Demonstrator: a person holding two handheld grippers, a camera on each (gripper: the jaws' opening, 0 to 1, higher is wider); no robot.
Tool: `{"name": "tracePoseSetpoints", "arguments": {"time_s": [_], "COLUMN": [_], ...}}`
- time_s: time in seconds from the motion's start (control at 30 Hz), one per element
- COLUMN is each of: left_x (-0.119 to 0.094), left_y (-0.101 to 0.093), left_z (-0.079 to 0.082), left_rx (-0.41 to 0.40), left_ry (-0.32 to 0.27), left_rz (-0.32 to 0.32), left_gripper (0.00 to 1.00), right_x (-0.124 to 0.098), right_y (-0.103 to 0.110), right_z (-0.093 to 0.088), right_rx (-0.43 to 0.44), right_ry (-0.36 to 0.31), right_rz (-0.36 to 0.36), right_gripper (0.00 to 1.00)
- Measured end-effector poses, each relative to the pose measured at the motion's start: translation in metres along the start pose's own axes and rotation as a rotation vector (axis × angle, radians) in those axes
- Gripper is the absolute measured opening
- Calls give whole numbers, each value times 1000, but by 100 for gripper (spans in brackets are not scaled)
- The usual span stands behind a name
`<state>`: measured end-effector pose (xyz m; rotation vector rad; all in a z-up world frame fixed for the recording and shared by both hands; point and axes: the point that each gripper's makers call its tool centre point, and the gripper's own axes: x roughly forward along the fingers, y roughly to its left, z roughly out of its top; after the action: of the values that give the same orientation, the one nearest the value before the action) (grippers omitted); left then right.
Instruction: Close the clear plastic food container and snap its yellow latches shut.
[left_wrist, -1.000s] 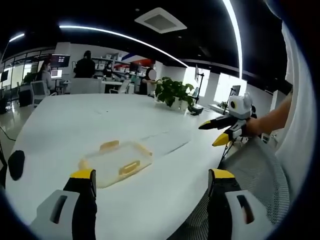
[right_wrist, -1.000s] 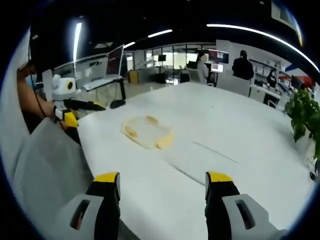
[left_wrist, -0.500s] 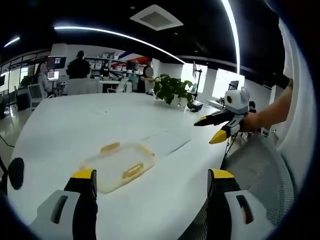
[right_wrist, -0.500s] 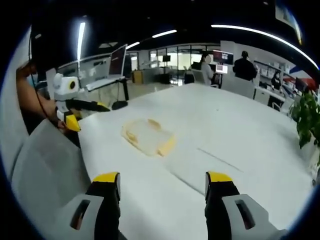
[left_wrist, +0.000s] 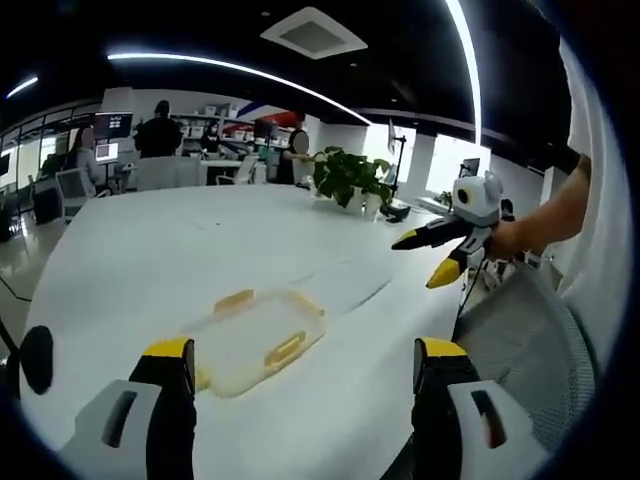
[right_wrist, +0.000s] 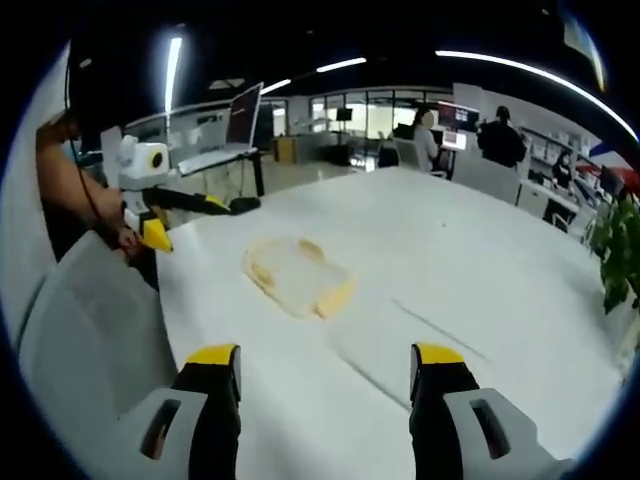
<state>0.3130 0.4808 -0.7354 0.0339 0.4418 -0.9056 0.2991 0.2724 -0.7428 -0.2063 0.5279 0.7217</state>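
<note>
A clear plastic food container (left_wrist: 258, 340) with yellow latches (left_wrist: 284, 350) lies flat on the white table (left_wrist: 150, 260), a little ahead of my left gripper (left_wrist: 303, 365), which is open and holds nothing. The right gripper view has the same container (right_wrist: 296, 277) lying farther out, left of centre. My right gripper (right_wrist: 325, 368) hangs open above the table, well short of the container. The right gripper (left_wrist: 440, 255) also comes into the left gripper view at the right, held by a hand. The left gripper (right_wrist: 185, 215) comes into the right gripper view at the left.
A grey mesh chair back (right_wrist: 90, 330) stands by the table's near edge. A potted plant (left_wrist: 348, 183) sits at the table's far side. People work at desks with monitors (left_wrist: 113, 124) in the background. A black round object (left_wrist: 36, 358) is at the left edge.
Both views have shifted slightly with the hands. The container now sits a bit farther right in the left gripper view. Both grippers stay open.
</note>
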Motion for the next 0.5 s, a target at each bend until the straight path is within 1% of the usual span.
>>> {"name": "tracePoseSetpoints", "arguments": {"time_s": [0.13,0.3,0.5], "left_x": [2,4,7], "left_y": [6,14,19], "left_z": [2,2,-1], "left_rx": [-6,-11,-6], "left_ry": [-3,7,29], "left_rz": [-3,-4,-8], "left_gripper": [91,89,88], "right_x": [3,9,15], "right_y": [0,-2,-7], "right_z": [4,4,8], "right_rx": [-4,-25,-26], "right_ry": [-4,9,11], "right_rz": [15,30,42], "right_gripper": [69,68,67]}}
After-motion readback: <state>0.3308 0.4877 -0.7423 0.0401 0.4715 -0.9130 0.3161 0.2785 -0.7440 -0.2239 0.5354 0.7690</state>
